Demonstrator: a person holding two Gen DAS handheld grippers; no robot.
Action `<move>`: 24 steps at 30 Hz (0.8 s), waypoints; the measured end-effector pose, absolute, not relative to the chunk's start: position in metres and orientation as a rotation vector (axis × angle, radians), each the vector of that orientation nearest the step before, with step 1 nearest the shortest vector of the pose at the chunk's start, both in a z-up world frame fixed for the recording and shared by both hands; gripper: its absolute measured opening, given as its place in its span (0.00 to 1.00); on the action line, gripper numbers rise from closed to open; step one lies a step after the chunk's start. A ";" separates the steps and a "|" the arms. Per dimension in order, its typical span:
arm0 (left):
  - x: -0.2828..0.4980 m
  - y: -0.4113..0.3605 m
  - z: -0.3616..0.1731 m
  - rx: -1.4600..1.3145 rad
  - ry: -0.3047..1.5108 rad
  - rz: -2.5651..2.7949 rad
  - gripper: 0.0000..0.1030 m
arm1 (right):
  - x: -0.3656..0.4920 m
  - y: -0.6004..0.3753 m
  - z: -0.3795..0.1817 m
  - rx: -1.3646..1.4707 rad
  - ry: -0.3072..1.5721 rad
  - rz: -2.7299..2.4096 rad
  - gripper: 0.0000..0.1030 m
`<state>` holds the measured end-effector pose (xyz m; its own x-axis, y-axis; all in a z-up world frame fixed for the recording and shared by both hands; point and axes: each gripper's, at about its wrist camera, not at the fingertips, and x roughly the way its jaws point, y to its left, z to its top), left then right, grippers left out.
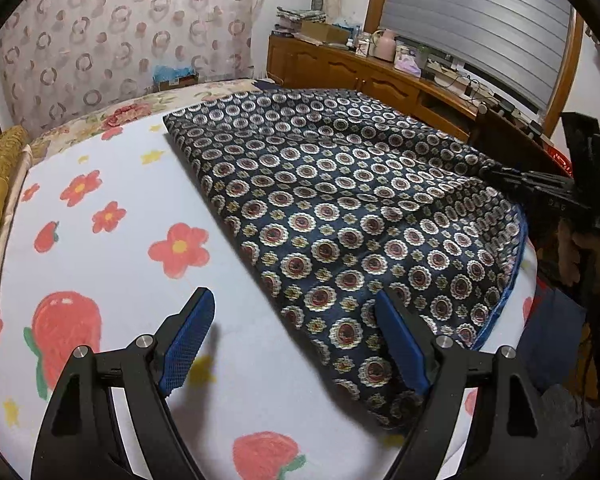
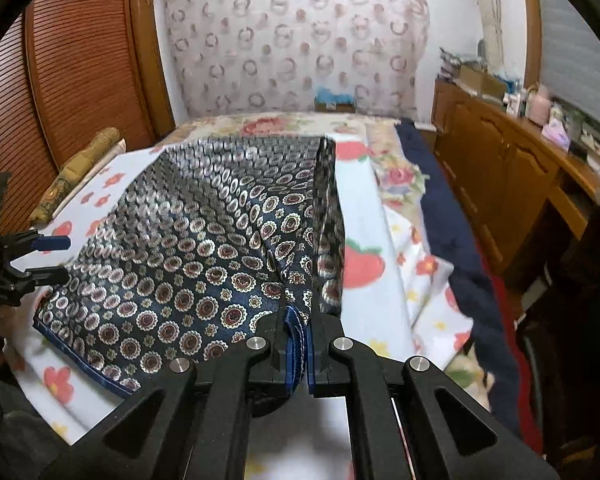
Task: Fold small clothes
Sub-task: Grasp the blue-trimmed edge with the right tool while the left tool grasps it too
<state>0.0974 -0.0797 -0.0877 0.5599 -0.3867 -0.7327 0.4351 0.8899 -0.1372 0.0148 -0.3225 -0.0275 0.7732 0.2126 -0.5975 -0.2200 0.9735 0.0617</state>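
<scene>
A dark blue garment [image 1: 340, 208] printed with round medallions lies spread on a white blanket [image 1: 112, 248] with red flowers and strawberries. My left gripper [image 1: 296, 336] hovers open above the garment's near corner, its blue pads wide apart with nothing between them. In the right wrist view the same garment [image 2: 188, 264] rises in a fold toward my right gripper [image 2: 298, 344], which is shut on the blue stitched hem at the cloth's edge. The right gripper [image 1: 540, 188] also shows at the far right of the left wrist view, at the garment's edge.
A wooden sideboard [image 1: 364, 68] crowded with boxes and bottles runs along the right wall. A patterned curtain [image 1: 132, 36] hangs behind the bed. A brown louvred door [image 2: 60, 92] stands at left. A gold cushion [image 1: 0, 168] lies on the bed's left edge.
</scene>
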 end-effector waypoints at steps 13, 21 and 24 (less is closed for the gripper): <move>0.082 -0.081 -0.095 0.044 0.904 -0.535 0.52 | 0.023 -0.315 -0.040 -0.030 0.675 0.179 0.52; 0.066 -0.083 -0.095 0.022 0.914 -0.577 0.32 | 0.025 -0.319 -0.047 0.040 0.697 0.207 0.55; 0.063 -0.085 -0.095 0.024 0.912 -0.584 0.28 | 0.022 -0.314 -0.048 0.037 0.697 0.252 0.54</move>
<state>0.0634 -0.0848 -0.0952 0.4688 -0.4666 -0.7500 0.4867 0.8450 -0.2215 0.0216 -0.3136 -0.0482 0.7377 0.2412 -0.6306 -0.2169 0.9692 0.1170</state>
